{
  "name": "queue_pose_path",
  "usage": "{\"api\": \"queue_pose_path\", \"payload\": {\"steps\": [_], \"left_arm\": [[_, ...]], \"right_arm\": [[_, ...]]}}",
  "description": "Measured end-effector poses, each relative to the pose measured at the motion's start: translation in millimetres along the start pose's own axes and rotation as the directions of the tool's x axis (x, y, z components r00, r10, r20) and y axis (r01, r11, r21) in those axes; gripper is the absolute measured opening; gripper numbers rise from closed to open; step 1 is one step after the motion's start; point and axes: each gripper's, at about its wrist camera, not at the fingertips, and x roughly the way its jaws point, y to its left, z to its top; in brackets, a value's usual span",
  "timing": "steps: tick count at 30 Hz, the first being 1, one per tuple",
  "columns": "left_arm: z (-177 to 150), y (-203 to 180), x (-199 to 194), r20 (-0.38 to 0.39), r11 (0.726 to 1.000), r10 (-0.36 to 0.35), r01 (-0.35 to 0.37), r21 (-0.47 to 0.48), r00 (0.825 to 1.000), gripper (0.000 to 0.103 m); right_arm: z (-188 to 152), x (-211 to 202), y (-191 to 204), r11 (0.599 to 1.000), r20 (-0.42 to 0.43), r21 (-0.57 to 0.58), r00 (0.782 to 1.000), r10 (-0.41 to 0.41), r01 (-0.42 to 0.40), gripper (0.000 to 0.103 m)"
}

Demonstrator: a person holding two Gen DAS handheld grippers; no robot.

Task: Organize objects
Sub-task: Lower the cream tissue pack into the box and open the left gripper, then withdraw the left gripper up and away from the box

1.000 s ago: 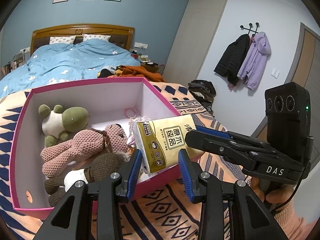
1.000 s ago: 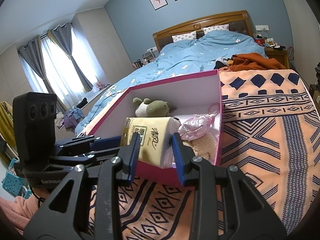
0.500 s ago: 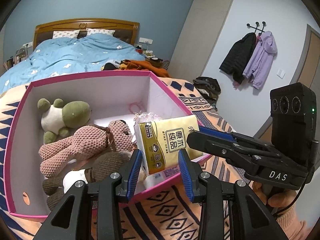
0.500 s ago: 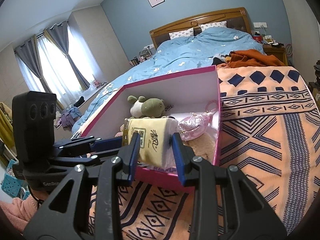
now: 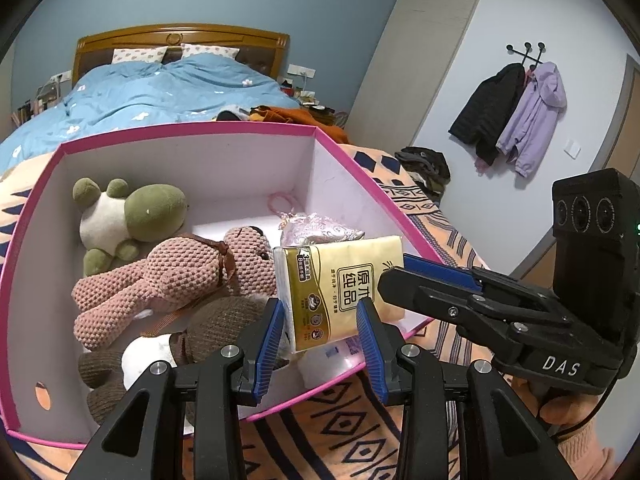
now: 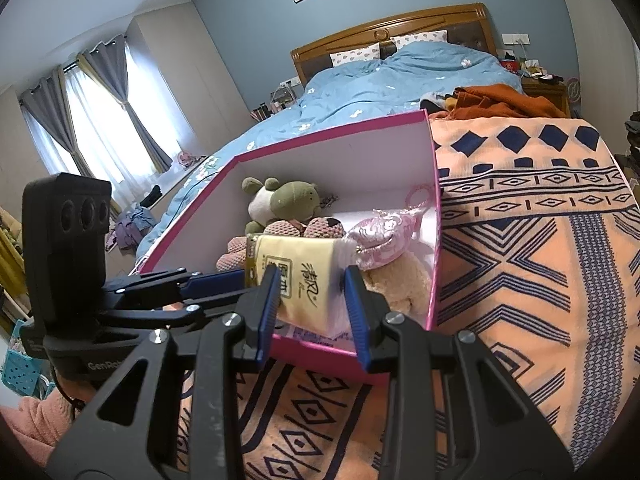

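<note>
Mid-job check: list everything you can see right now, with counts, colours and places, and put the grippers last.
Tissue pack: 1, yellow, over the box's near right corner, held by both grippers.
Box: 1, pink rim, white inside, on the patterned blanket.
Frog plush: 1, green and white, back left of the box.
Knitted bear: 1, pink, middle of the box.
Knitted toy: 1, brown, under the pink bear.
Satin pouch: 1, pink, right side of the box.
Plush: 1, cream, under the pouch.
Blanket: 1, orange and navy, on the bed.
Duvet: 1, blue, behind the box.
Jackets: 2, black and lilac, wall hooks.
Left gripper, right gripper: black, blue fingers, shut on the pack.
</note>
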Motion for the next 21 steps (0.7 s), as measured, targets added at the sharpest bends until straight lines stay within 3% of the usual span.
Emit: {"api": "queue_pose_path", "payload": {"steps": [7,14,15,17,19,21], "left_arm": [[-1,2,0,0.004,1.000,0.024,-0.024,-0.004,1.000,0.042],[-12,1,-27,0.088,0.998,0.056,-0.058,0.019,0.995,0.077],[-15,0,-35,0.110,0.998,0.061,-0.064,0.024,0.992,0.085],[-24,-2,-53,0.161,0.995,0.082,-0.090,0.042,0.984,0.087],[-35,-4,-68,0.190,0.992,0.102,-0.113,0.051,0.977,0.088],[-47,-6,-79,0.217,0.991,0.117,-0.130,0.043,0.969,0.103]], "right_arm": [[1,5,5,0.998,-0.009,-0.033,0.998,-0.054,0.054,0.036],[-6,-6,11,0.996,0.023,-0.049,0.997,-0.076,0.077,0.043],[-8,-10,14,0.995,0.032,-0.053,0.997,-0.077,0.079,0.047],[-14,-21,22,0.995,0.061,-0.072,0.996,-0.071,0.075,0.054],[-23,-33,32,0.991,0.094,-0.103,0.993,-0.076,0.085,0.072],[-33,-43,41,0.987,0.121,-0.127,0.990,-0.078,0.093,0.084]]}}
